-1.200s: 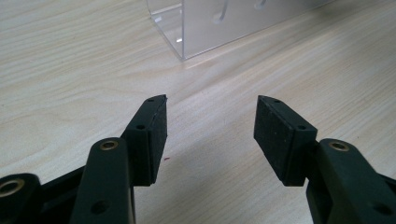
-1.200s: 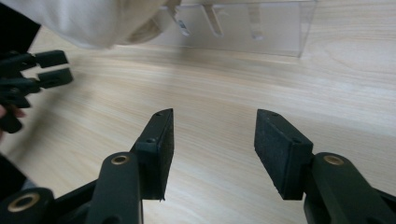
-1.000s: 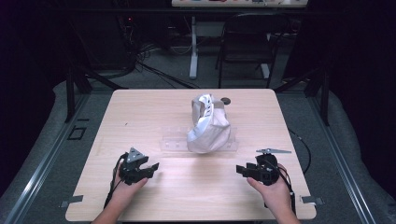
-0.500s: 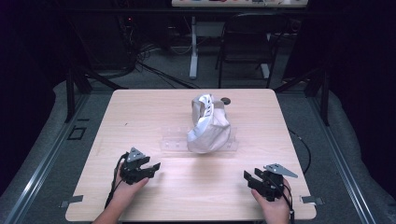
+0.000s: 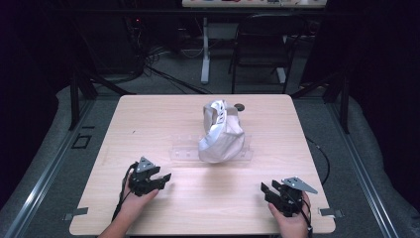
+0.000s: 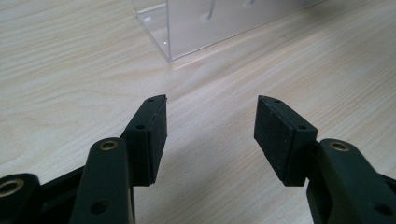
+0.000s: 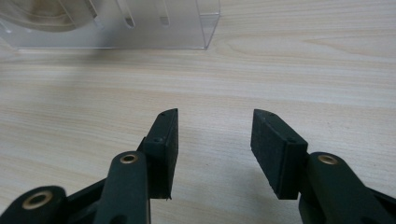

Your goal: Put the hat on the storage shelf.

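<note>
Both tools are held gaping and empty near the bench (image 5: 198, 208) edge, the right tool (image 5: 275, 194) pulled back from a second ago, so the white bag (image 5: 221, 134) sits untouched.

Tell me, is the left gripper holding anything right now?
No, the left gripper is open, with bare wooden table showing between its jaws.

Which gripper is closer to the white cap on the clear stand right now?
Left. The left gripper sits near and to the left of the white cap; the right gripper rests farther back, by the table's near right corner.
</note>
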The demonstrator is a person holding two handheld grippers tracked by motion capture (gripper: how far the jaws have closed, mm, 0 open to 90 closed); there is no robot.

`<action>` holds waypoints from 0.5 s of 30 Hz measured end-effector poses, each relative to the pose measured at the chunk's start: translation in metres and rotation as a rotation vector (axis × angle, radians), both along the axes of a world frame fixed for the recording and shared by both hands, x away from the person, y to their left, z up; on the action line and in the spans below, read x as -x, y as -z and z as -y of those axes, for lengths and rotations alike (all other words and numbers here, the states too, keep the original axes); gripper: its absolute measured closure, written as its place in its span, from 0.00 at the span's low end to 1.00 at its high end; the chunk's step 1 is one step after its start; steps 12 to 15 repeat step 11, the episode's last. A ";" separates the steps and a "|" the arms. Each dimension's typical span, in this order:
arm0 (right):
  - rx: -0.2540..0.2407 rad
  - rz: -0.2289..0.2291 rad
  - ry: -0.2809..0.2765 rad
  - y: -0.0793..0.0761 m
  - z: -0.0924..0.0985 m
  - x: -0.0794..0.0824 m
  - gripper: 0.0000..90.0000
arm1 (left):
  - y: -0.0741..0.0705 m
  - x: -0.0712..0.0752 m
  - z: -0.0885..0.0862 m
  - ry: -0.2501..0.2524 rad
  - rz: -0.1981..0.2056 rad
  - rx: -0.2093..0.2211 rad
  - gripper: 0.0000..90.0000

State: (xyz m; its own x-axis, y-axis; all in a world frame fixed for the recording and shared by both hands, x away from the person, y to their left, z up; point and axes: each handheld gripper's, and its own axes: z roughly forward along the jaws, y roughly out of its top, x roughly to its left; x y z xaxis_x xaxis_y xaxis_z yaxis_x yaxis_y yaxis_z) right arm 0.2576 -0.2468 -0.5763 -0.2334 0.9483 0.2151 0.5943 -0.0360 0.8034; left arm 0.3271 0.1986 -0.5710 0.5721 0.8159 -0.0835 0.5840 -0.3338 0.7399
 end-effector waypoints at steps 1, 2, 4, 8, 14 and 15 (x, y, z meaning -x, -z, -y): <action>-0.002 0.003 0.005 0.001 0.001 0.000 0.58 | 0.000 0.000 0.001 0.002 0.002 -0.003 0.49; -0.006 0.003 0.010 0.001 0.001 0.000 0.58 | 0.001 0.000 0.001 0.006 -0.001 -0.004 0.49; -0.012 0.003 0.018 0.002 0.002 0.000 0.58 | 0.001 0.000 0.003 0.016 -0.008 0.003 0.50; -0.008 0.003 0.028 0.004 0.004 0.000 0.57 | -0.002 0.002 0.011 0.041 0.002 0.020 0.51; -0.004 0.014 0.035 0.003 0.005 0.000 0.56 | -0.008 0.003 0.023 0.057 0.037 0.026 0.51; -0.004 0.014 0.035 0.003 0.005 0.000 0.56 | -0.008 0.003 0.023 0.057 0.037 0.026 0.51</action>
